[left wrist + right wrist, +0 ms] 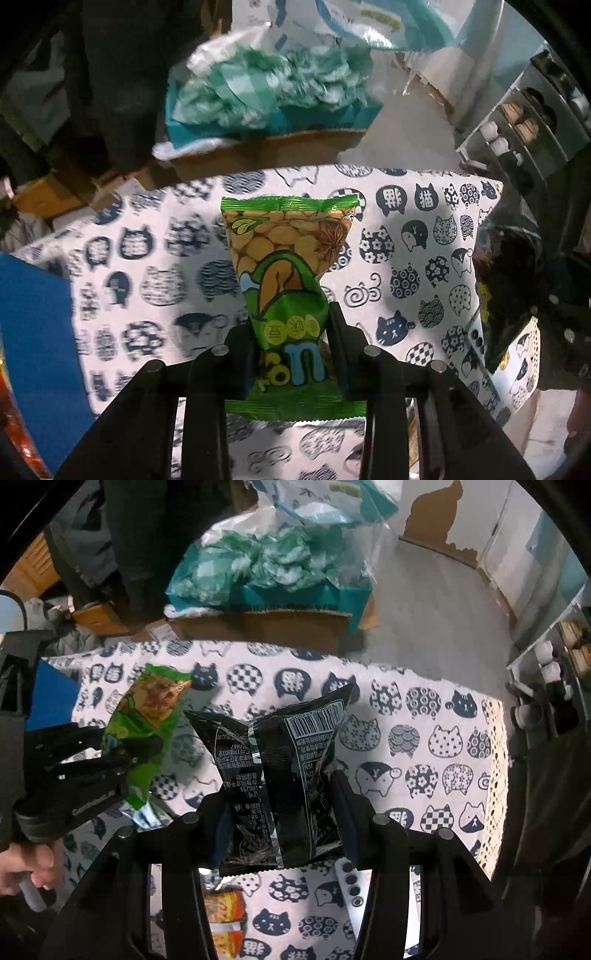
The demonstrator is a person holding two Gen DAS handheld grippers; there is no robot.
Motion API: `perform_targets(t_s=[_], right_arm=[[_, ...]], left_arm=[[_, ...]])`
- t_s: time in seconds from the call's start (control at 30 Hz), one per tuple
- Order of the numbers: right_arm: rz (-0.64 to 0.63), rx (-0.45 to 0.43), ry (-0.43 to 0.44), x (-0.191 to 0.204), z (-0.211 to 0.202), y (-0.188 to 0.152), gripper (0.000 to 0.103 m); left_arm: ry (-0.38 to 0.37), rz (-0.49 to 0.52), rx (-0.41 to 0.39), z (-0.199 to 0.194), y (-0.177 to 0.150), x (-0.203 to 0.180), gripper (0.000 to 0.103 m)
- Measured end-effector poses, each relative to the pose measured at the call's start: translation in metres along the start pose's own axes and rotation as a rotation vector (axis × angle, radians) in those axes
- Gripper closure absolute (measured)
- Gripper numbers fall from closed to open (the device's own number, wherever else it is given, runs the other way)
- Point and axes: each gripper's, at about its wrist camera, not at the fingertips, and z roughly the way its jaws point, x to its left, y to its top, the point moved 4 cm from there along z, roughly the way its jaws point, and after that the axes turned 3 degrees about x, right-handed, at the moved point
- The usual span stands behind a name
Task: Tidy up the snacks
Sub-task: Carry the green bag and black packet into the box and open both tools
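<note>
The left gripper [291,354] pinched a green snack packet [286,273] at its lower half, black fingers [341,354] pressed into the glossy film so that the pack waisted in between them and flared wide at its crimped top seam. The packet hung clear above the cloth. The right gripper [282,812] held a black snack packet [280,757] the same way, its jaws pressed against the crinkled foil from both sides, the barcode side facing the camera and the serrated bottom edge hanging just below the fingers.

From the right wrist view the left gripper [122,753] and its green packet [147,720] stood to the left, apart from the black one, with a hand [26,871] on its handle.

Below lay a white tablecloth [406,258] printed with dark blue cat heads, mostly bare under both packets. An orange-red snack pack [225,919] lay on it near the camera, and a flat blue object [33,350] sat at the left side.

Past the cloth's far edge stood a brown cardboard box [266,626] holding a teal bag of pale green wrapped pieces [269,561]. To the right of it, grey floor [424,602] lay open.
</note>
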Motion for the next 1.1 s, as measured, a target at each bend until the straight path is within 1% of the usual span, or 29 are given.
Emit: perform_targets(t_s=[0.27,0.6,0.93,1.1], right_arm=[[-0.030,-0.049,0.018,0.026,-0.024,0.007,0.056],[-0.073,-0.091,0.049,0.066,-0.046,0.009,0.056],[-0.116,-0.115,0.096,0.111,-0.062,0.003,0.056],[-0.127,-0.121,0.122,0.133,-0.067,0.001,0.056]], left_arm=[[0.047,0.041,-0.035,-0.048,-0.011,0.026,0.070],[0.095,0.064,-0.082,-0.105,-0.038,0.065,0.070],[0.144,0.091,-0.141,-0.141,-0.067,0.097,0.070],[0.147,0.088,-0.157,-0.151,-0.079,0.112,0.070]])
